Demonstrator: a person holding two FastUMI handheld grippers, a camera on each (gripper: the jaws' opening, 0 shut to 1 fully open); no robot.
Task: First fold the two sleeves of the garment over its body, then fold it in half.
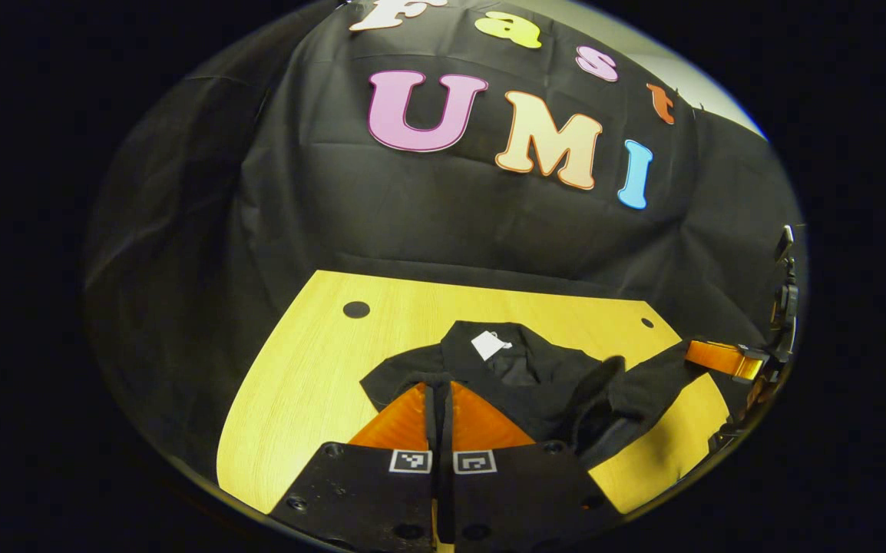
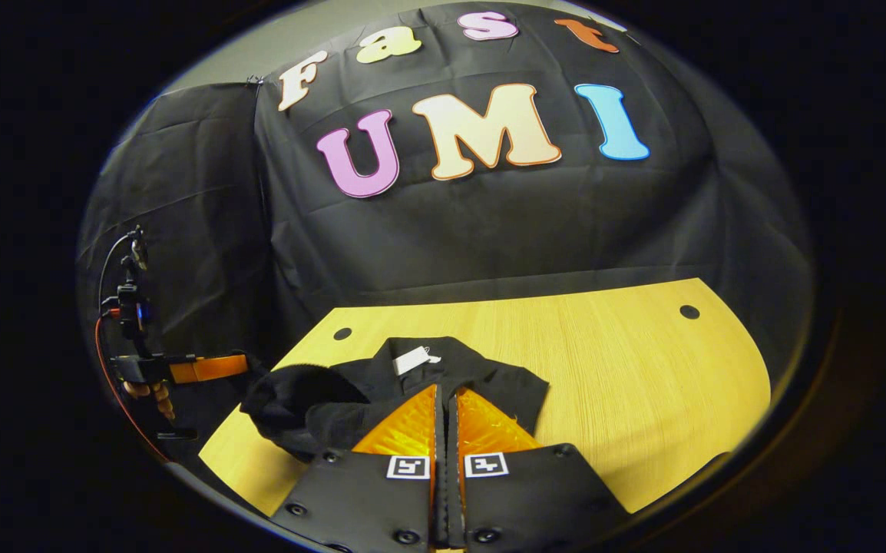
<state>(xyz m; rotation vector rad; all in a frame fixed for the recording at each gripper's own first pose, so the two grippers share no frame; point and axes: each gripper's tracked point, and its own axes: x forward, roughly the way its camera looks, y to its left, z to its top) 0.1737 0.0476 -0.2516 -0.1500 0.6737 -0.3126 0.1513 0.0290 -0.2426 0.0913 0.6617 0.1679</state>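
A black garment (image 1: 535,376) (image 2: 481,376) lies bunched on the yellow wooden table (image 1: 320,369) (image 2: 627,369), with a white tag (image 1: 489,344) (image 2: 412,359) showing at its collar. My left gripper (image 1: 438,388) is shut, and dark cloth sits in the thin slit between its orange fingers. In the right gripper view it appears at the left (image 2: 247,362), with a lifted fold of the garment at its tip. My right gripper (image 2: 444,390) is likewise shut over the cloth. In the left gripper view it appears at the right (image 1: 689,352), and a strip of fabric is stretched up to it.
A hand (image 2: 147,392) holds the left gripper beyond the table's left end, where a red cable hangs. The table has small round holes (image 1: 356,309) (image 2: 689,312) near its back corners. Bare tabletop stretches right of the garment in the right gripper view. Black cloth walls stand behind.
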